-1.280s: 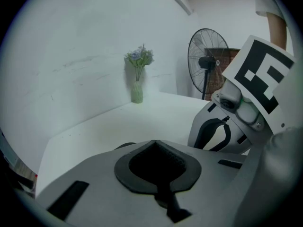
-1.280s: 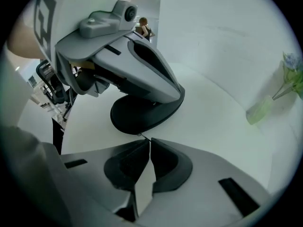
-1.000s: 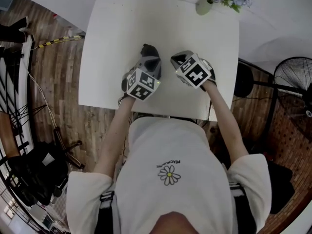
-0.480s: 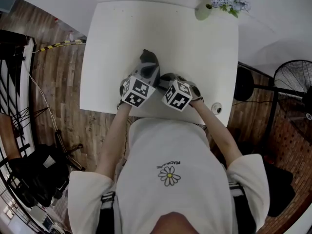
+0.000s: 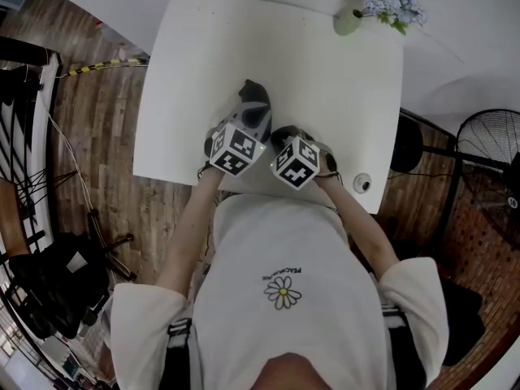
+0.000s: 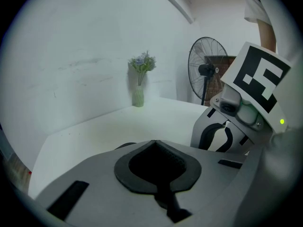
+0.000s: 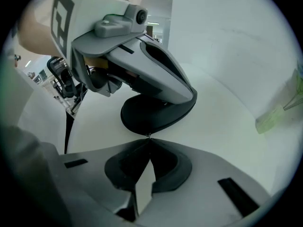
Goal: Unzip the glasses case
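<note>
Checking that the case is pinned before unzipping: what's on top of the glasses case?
The left tool, shut, lies across the glasses case, hiding most of its lid. The right tool pinches the zipper pull at its end.

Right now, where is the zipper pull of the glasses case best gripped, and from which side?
Grip the small metal zipper pull by its tab, coming from the rounded end of the glasses case nearest the person: the pull sticks out there, thin enough for jaw tips. The right gripper is shut on it there.
</note>
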A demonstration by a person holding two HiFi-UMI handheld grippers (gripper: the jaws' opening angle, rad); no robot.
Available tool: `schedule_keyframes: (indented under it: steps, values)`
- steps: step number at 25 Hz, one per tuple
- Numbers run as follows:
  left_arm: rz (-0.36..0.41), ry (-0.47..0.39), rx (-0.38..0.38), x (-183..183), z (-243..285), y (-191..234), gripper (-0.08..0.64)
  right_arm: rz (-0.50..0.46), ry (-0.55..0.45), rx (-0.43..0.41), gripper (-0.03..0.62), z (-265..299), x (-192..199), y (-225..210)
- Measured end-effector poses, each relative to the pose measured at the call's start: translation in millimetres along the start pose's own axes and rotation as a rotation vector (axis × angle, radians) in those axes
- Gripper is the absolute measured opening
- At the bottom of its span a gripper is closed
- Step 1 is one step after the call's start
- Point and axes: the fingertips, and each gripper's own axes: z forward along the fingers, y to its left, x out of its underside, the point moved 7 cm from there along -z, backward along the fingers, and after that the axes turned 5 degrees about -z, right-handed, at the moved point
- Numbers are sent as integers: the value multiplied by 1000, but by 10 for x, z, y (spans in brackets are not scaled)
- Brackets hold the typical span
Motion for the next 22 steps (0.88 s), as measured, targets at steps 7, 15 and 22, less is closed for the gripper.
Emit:
schedule_keyframes:
  steps: [7, 15, 22]
  values:
    - [-15, 2, -10, -19, 28, -20, 14, -3, 31, 19, 8, 3, 23, -85]
    - [-53, 1, 1, -24, 41, 11, 14, -102, 51, 69, 8, 81, -61, -574]
    - [-170, -19, -98, -142, -201, 201, 14, 129, -19, 165, 6, -24, -133, -790]
